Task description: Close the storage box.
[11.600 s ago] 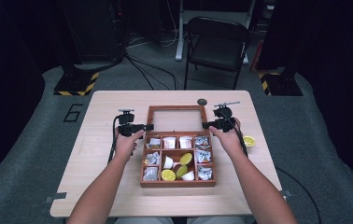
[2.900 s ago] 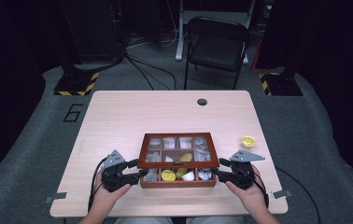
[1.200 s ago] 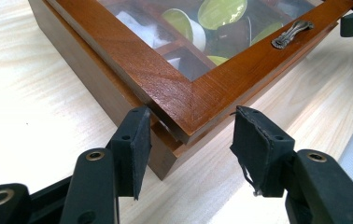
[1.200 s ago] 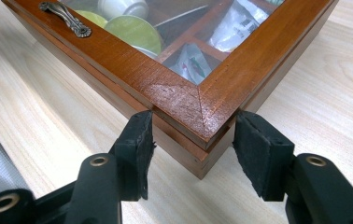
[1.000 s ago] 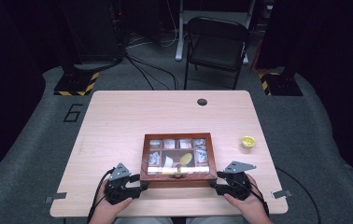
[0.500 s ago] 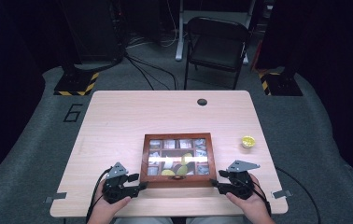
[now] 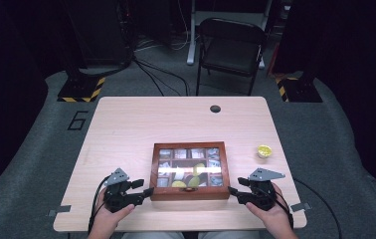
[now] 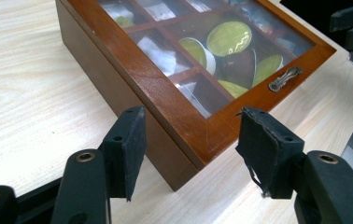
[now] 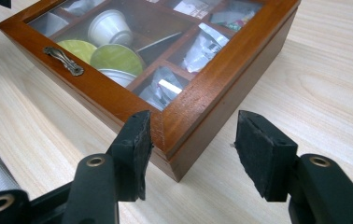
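Broad pale table (image 7: 126,129), bearing a wooden box (image 7: 189,194) near its front edge, glass lid down over pods and sachets (shut, so nothing spills). Left gripper (image 7: 148,191) at the box's near-left corner, right gripper (image 7: 232,190) at the near-right. Jaws just opening, each pair astride its corner without pressing, holding nothing, probably letting go. Off right, a yellow pod (image 7: 264,150).
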